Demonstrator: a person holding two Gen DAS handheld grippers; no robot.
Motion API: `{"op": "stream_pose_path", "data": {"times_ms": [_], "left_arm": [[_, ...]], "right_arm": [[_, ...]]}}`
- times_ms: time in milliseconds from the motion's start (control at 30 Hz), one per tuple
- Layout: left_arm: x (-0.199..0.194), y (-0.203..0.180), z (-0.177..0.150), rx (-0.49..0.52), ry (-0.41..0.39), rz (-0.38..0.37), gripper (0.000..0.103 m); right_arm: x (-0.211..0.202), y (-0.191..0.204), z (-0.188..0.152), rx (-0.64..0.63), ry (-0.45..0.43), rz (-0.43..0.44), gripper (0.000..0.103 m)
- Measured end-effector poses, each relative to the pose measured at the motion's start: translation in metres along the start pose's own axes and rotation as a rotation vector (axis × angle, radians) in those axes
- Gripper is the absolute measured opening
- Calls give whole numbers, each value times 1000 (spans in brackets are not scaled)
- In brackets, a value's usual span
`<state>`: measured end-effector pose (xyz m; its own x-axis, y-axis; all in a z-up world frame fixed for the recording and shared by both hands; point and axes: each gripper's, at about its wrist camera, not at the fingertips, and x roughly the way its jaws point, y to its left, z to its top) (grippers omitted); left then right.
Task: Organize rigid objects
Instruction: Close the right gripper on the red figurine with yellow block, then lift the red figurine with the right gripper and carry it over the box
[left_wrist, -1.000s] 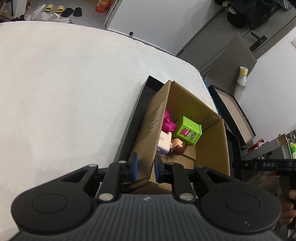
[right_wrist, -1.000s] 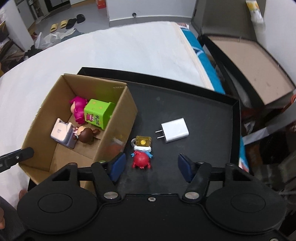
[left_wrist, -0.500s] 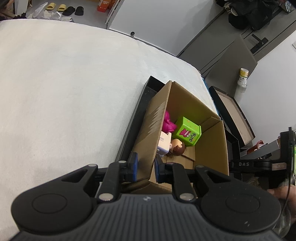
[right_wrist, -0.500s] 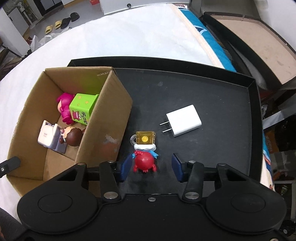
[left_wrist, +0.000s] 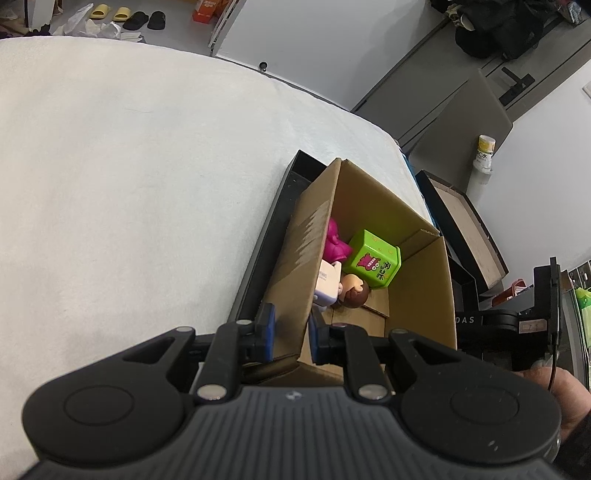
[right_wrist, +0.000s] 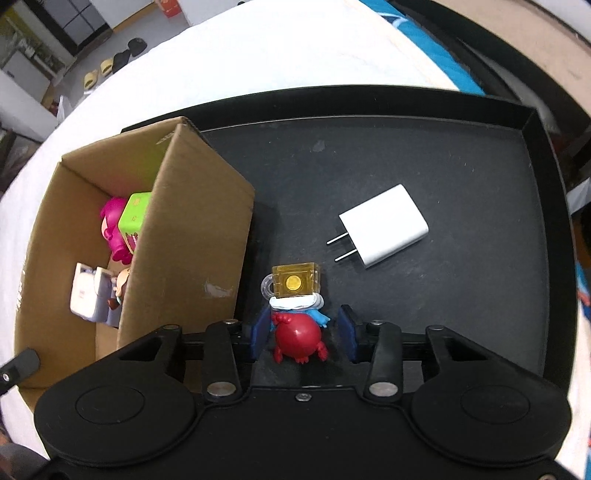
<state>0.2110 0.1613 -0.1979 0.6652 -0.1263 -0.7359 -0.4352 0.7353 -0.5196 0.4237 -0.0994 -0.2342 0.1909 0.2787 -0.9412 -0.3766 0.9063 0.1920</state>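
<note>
A cardboard box (right_wrist: 192, 229) stands on the left of a black tray (right_wrist: 424, 162). In it lie a green cube (left_wrist: 375, 258), a pink toy (left_wrist: 334, 245) and a small doll with a white block (left_wrist: 332, 288). My left gripper (left_wrist: 291, 332) is shut on the box's left wall (left_wrist: 306, 258). A red figure with a yellow block top (right_wrist: 297, 310) lies on the tray. My right gripper (right_wrist: 304, 332) is open with its fingers on either side of the figure's red body, not touching it. A white charger (right_wrist: 384, 230) lies to the right.
The tray rests on a white padded surface (left_wrist: 129, 184). Another dark box with a brown inside (left_wrist: 465, 229) stands beyond the surface's right edge. Shoes (left_wrist: 125, 14) lie on the floor far back.
My right gripper has moved forward and down to the red figure and narrowed its opening around it. The left gripper stays clamped on the box wall.
</note>
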Motion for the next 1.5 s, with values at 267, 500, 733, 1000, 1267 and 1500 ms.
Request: {"op": "stream_pose_path", "data": {"times_ms": [267, 500, 733, 1000, 1267, 1500], "left_arm": [[-1, -2, -1, 3, -1, 3, 17], [0, -2, -1, 7, 0, 6, 17], [0, -3, 0, 10, 0, 8, 17], [1, -4, -1, 17, 1, 8, 17], [2, -6, -2, 30, 7, 2, 17], [3, -5, -1, 31, 14, -6, 17]], "right_arm": [[-3, 3, -3, -34, 21, -16, 33], [-14, 2, -12, -59, 29, -66, 33], [-33, 6, -15, -93, 23, -109, 32], [-60, 19, -14, -130, 7, -162, 32], [-85, 31, -8, -168, -36, -191, 32], [-104, 47, -5, -206, -63, -203, 32]]}}
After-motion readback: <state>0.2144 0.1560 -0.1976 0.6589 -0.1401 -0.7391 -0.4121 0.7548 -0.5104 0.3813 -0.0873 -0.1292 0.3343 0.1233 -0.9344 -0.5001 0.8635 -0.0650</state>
